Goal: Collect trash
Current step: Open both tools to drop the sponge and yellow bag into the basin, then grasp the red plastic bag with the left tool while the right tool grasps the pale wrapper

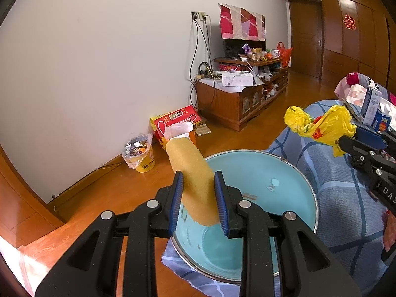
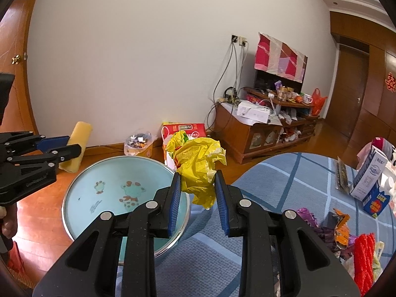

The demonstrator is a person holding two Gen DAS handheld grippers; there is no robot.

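Above a light blue basin [image 1: 284,170] that sits at the edge of a bench [image 2: 279,185] covered in blue checked cloth, the left hand-held gripper [image 1: 198,193] clamps a yellow sponge strip [image 1: 190,170]. The right hand-held gripper [image 2: 197,190] grips a crumpled yellow plastic bag [image 2: 198,160] just past the basin's rim. More wrappers [image 2: 341,230] and a milk carton [image 2: 368,175] lie on the bench.
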